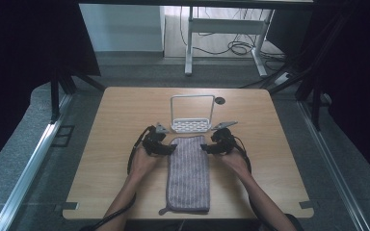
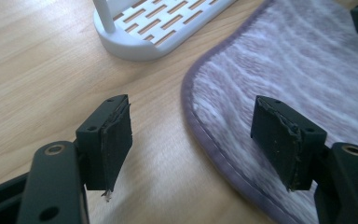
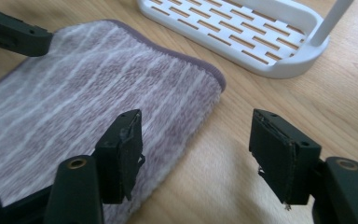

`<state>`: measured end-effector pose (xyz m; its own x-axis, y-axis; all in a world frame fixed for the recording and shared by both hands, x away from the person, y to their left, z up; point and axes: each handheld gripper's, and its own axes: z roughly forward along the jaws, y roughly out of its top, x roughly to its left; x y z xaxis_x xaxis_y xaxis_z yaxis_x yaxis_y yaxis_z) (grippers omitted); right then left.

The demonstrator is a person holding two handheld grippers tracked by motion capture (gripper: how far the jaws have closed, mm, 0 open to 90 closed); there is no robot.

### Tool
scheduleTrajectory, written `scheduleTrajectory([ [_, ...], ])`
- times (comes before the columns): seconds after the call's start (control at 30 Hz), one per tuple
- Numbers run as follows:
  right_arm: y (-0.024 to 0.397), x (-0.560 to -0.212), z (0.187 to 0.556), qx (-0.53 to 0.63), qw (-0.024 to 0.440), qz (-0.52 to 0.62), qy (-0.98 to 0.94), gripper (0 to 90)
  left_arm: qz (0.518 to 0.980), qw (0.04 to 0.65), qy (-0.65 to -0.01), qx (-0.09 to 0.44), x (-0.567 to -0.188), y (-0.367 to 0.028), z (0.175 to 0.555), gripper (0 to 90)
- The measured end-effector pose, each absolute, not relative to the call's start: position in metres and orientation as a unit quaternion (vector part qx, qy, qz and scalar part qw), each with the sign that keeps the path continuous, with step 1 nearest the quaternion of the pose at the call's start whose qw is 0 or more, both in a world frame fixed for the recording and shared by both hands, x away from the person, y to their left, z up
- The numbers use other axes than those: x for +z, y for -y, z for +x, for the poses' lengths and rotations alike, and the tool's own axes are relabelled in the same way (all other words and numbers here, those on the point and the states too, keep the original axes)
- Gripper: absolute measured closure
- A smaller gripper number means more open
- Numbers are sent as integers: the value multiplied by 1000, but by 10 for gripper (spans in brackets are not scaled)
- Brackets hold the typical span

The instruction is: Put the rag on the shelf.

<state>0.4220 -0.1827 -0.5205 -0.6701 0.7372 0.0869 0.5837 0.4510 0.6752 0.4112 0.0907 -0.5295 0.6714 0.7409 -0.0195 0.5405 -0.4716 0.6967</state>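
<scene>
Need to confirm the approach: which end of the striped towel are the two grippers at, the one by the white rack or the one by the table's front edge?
The end by the white rack. The left gripper and right gripper, both open, flank the striped towel at its far corners.

The left tool (image 2: 193,140) holds its two black jaws wide apart, nothing between them, low over the light wooden worktop (image 2: 37,74). A grey-purple striped terry towel with a stitched border (image 2: 298,70) lies flat; one jaw stands over its edge, the other beside the towel over bare wood. Beyond the towel's rounded corner sits a white slotted plastic rack base (image 2: 163,28), close but apart.
</scene>
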Motion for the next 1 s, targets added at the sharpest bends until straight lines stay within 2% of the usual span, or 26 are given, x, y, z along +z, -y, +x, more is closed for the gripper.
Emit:
scheduleTrajectory([
  [0.1,180,-524,425,343,113,394,-845,409,846,349,-380,133,-536,-88,415,307],
  [0.2,174,-531,426,337,121,382,-852,529,843,364,-376,121,-541,-89,416,374],
  [0.33,170,-530,422,340,112,369,-858,727,843,375,-369,110,-541,-86,412,570],
  [0.37,169,-530,421,340,111,367,-859,767,843,375,-371,108,-541,-86,412,615],
  [0.4,169,-530,421,340,111,367,-859,767,843,375,-371,108,-541,-86,412,661],
  [0.43,166,-529,418,335,117,355,-865,825,842,379,-372,99,-540,-85,410,736],
  [0.47,166,-529,418,335,117,355,-865,825,839,384,-375,92,-541,-85,410,736],
  [0.53,162,-527,416,323,135,339,-873,840,836,386,-380,90,-541,-85,408,791],
  [0.7,165,-520,414,335,136,340,-868,846,844,382,-360,113,-531,-84,405,806],
  [1.0,174,-474,406,387,153,318,-852,845,831,420,-335,141,-478,-94,398,805],
])
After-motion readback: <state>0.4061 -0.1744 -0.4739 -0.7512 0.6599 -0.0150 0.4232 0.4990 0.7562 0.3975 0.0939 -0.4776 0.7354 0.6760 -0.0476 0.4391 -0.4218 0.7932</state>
